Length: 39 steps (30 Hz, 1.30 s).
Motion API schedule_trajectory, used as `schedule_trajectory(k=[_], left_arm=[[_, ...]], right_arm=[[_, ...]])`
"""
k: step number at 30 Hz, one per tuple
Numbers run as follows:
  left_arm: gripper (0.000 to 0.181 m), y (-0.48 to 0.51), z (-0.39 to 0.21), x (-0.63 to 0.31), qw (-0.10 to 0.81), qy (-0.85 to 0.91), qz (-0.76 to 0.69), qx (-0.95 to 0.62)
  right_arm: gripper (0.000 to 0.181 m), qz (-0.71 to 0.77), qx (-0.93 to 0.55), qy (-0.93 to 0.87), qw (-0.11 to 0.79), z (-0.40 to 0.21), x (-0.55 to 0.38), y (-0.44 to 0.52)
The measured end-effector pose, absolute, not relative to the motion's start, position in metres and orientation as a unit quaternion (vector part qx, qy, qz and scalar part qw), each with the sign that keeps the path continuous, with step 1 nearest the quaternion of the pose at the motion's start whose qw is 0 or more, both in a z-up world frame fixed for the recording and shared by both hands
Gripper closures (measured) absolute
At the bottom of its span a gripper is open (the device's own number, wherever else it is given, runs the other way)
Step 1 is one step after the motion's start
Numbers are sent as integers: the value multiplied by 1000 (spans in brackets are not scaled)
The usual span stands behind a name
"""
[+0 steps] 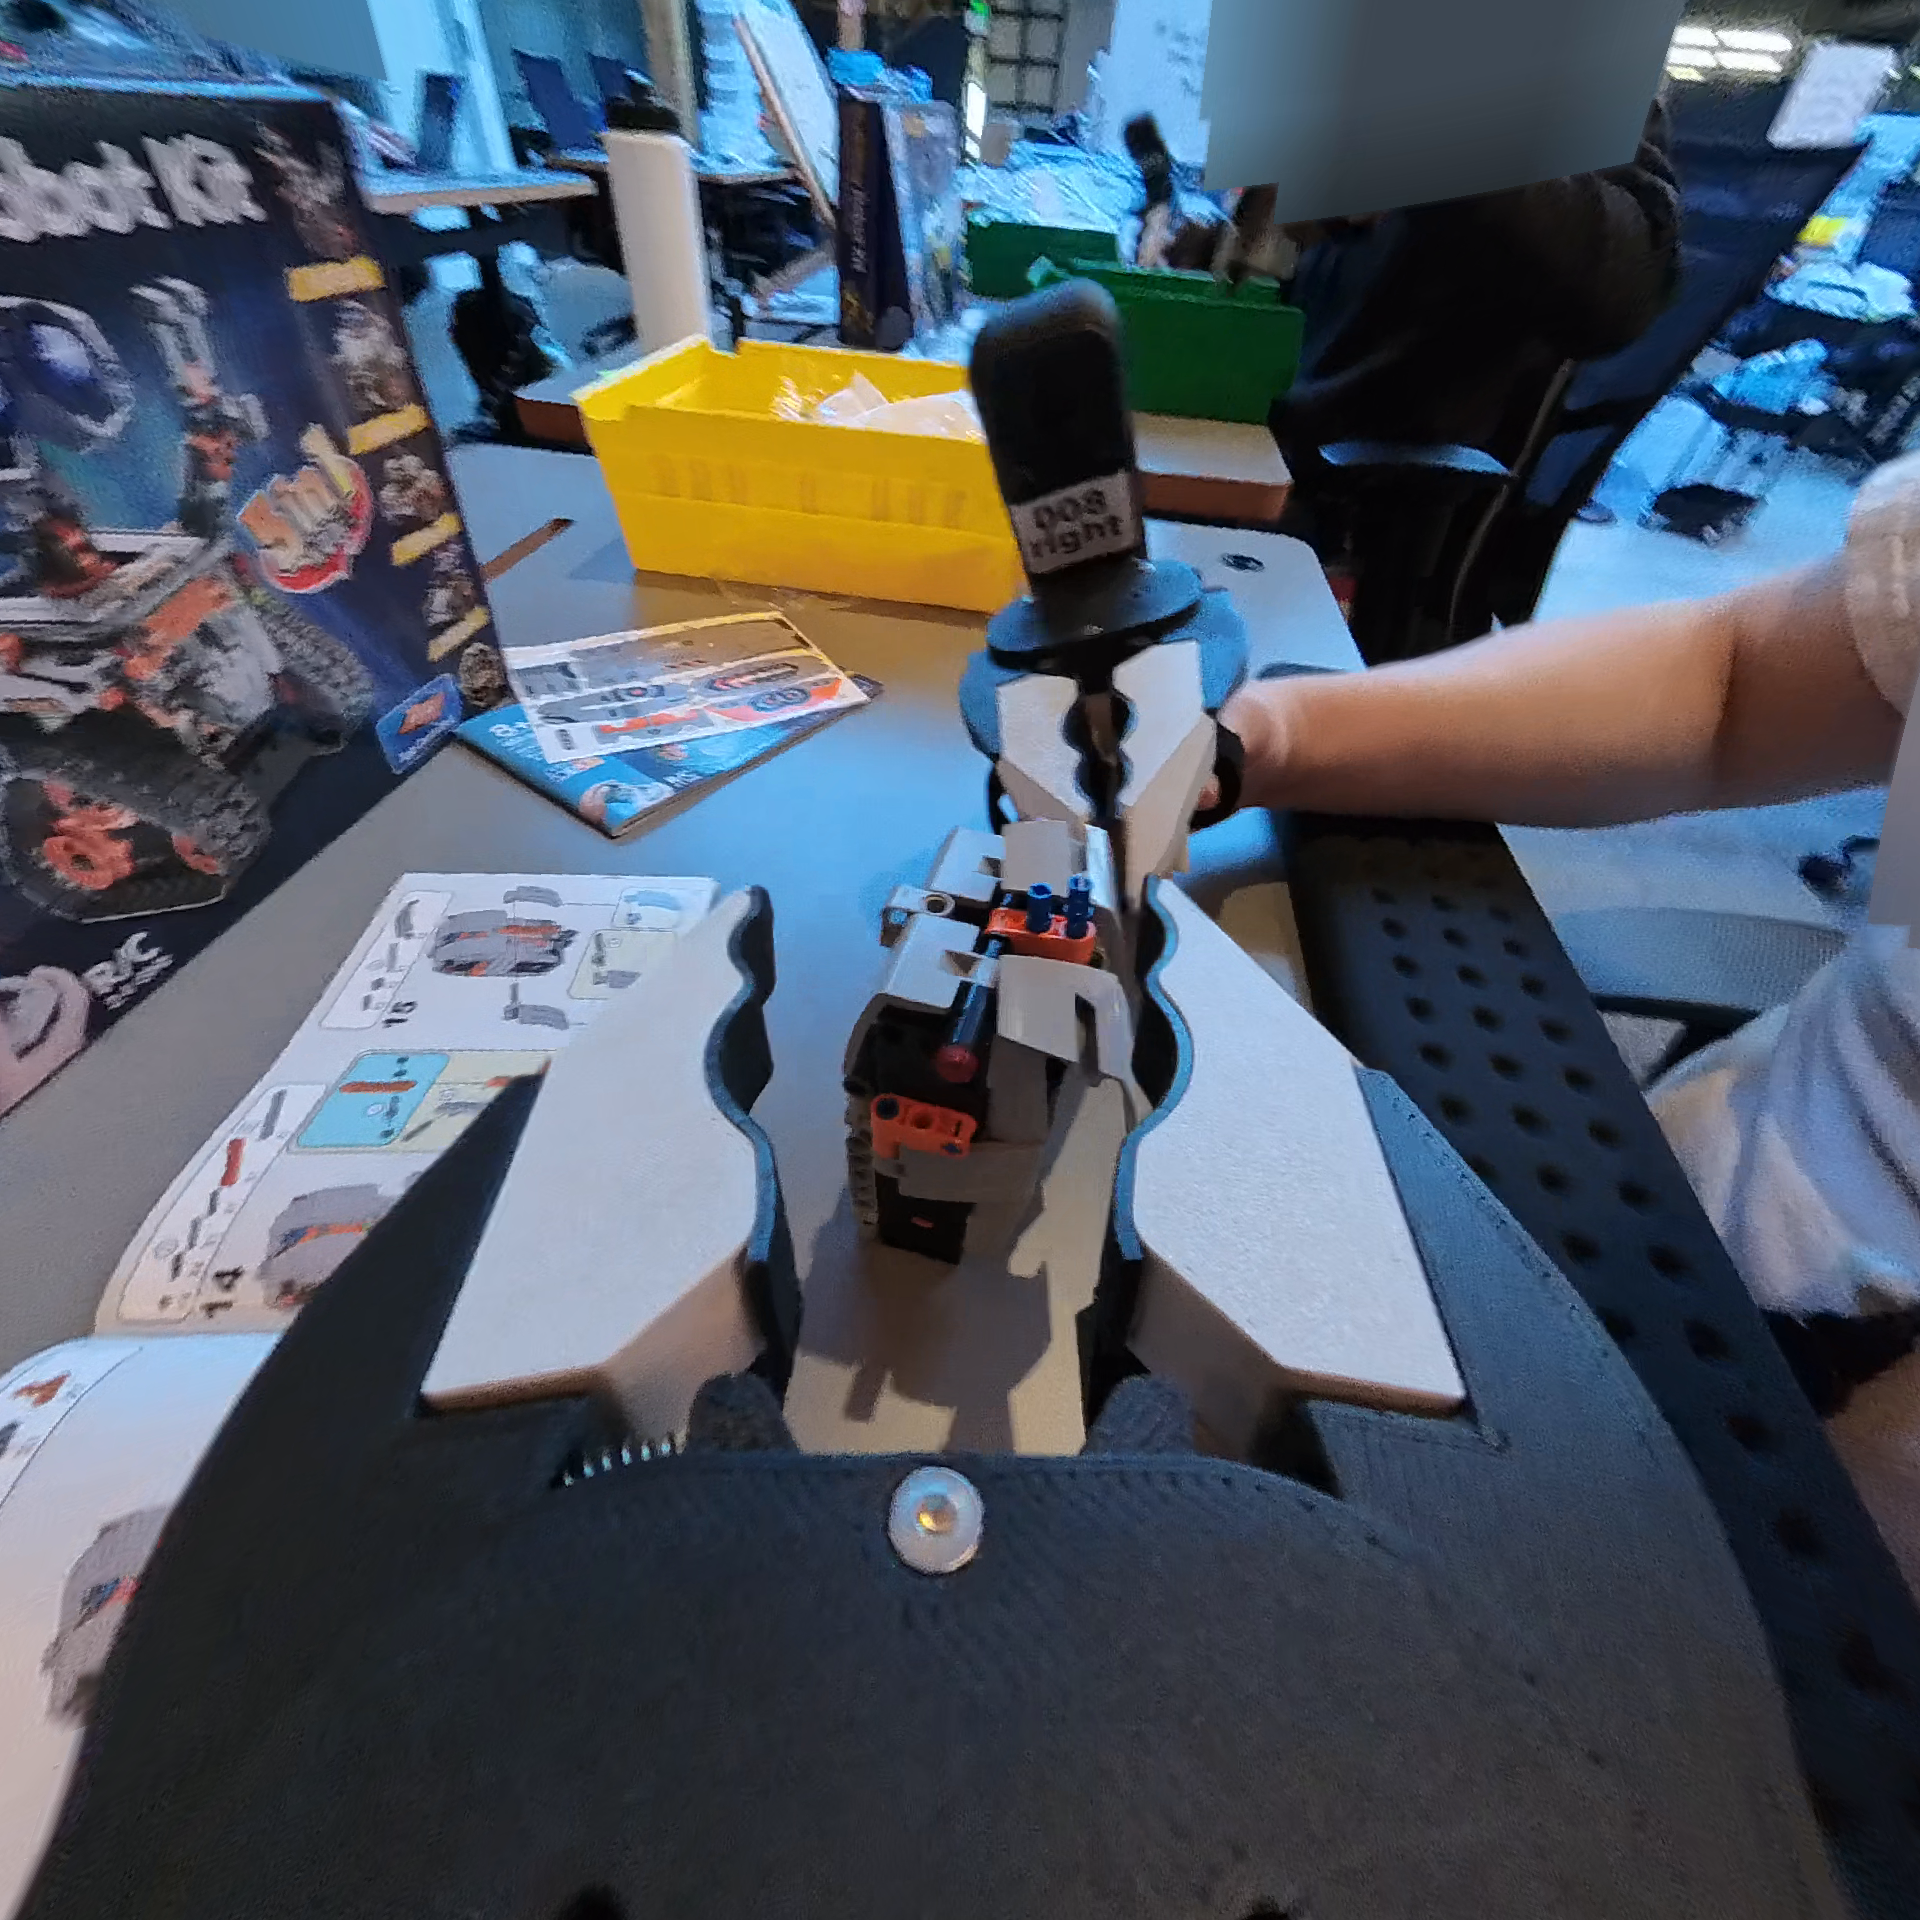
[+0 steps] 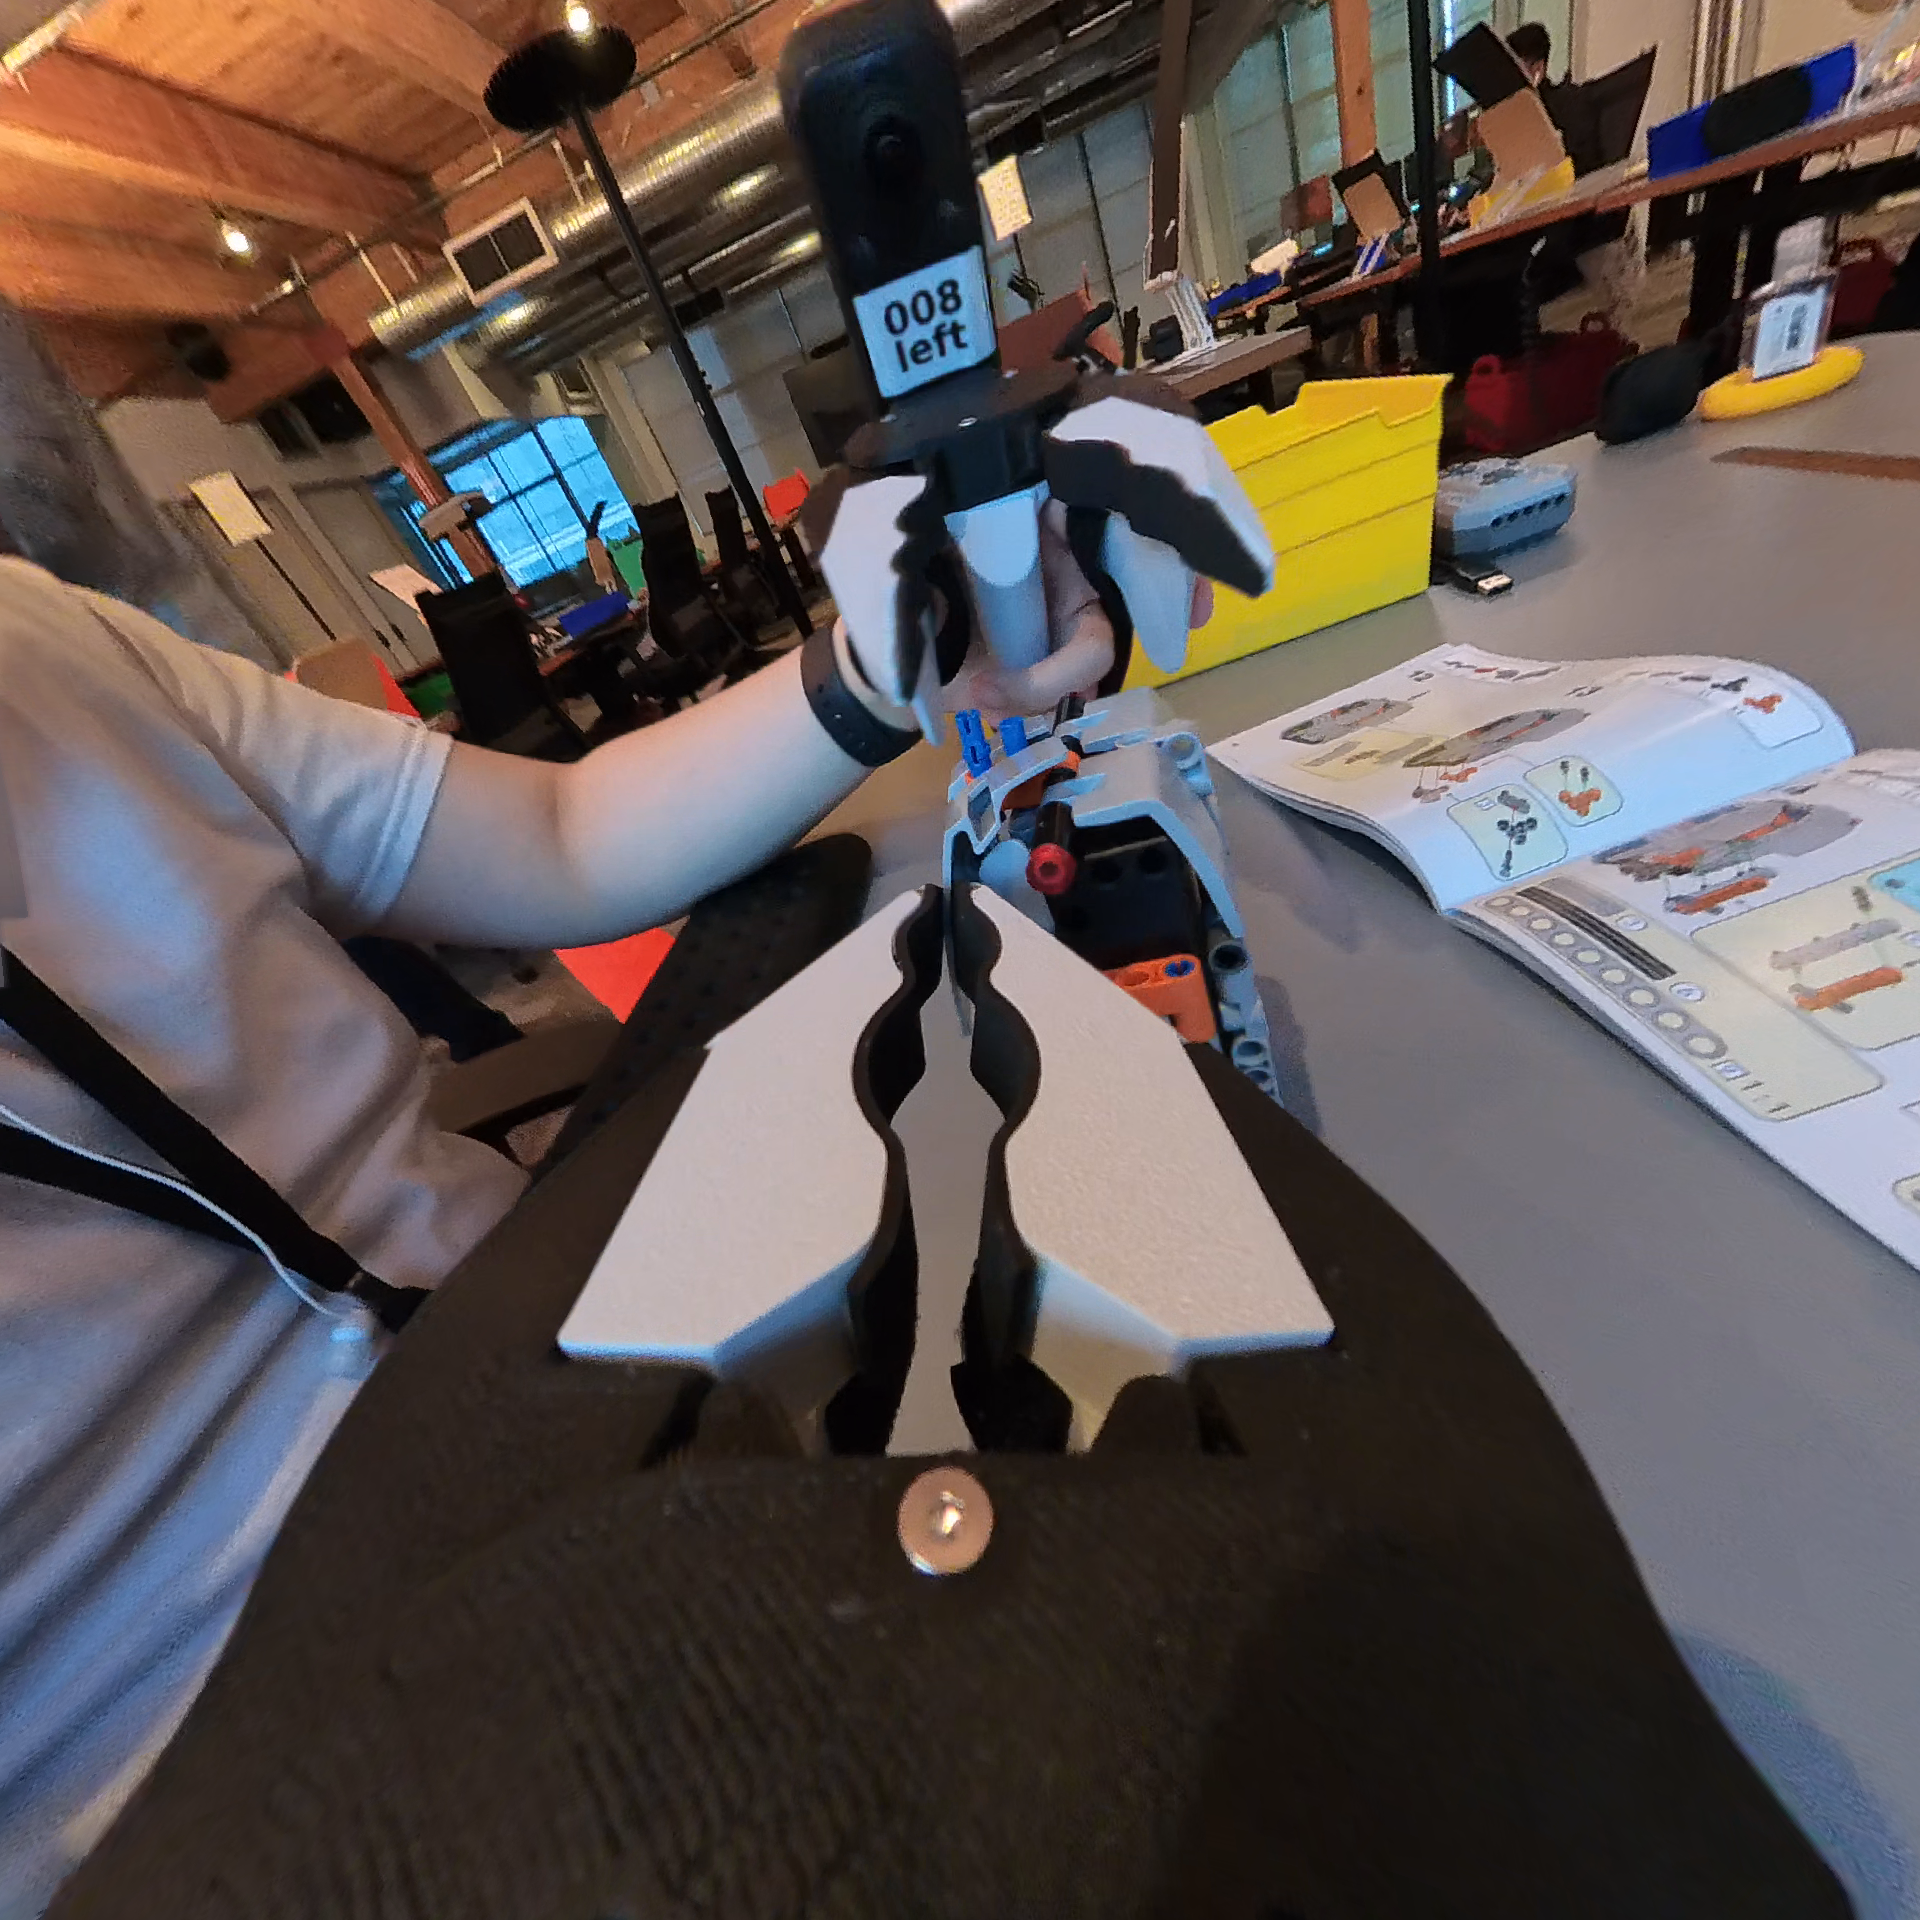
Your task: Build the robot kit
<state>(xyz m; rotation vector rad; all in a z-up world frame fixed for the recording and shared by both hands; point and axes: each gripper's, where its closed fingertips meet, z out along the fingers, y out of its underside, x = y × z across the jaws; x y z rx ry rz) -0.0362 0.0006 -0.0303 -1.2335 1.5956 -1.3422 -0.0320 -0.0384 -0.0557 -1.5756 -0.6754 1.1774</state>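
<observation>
the left gripper (image 1: 956, 1049) is spread wide, its two fingers either side of a grey, black and orange brick model (image 1: 977, 1049) that stands on the grey table (image 1: 831, 790); the right-hand finger looks to touch the model's side, the other stands apart. the right gripper (image 2: 948, 914) is nearly closed, and its tips seem to pinch a thin grey panel at the model's (image 2: 1101, 883) far end. an open instruction booklet (image 1: 416, 1039) lies just beside the model, and a yellow bin (image 1: 790, 468) and a printed box (image 1: 197, 540) stand farther back.
</observation>
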Motion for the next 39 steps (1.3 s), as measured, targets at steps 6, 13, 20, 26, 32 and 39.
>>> schedule_trajectory(k=[6, 13, 20, 26, 32, 39], left_arm=[[124, -11, -46, -20, 326, 654, -501, -464], [137, -13, -44, -22, 341, 615, -526, -478], [127, -14, -41, -26, 328, 588, -545, -500], [111, -2, -36, -44, 298, 555, -615, -475], [120, 6, -35, -39, 290, 527, -630, -492], [133, -13, -48, -29, 322, 602, -557, -473]], right_arm=[[181, 488, -662, -271, 500, -56, -34, -39], [181, 440, -682, -269, 519, -58, -34, -41], [181, 374, -691, -264, 559, -59, -40, -40], [181, 400, -692, -243, 550, -57, -37, -41], [181, 499, -688, -199, 488, -57, -35, -44], [181, 475, -691, -224, 496, -57, -37, -45]])
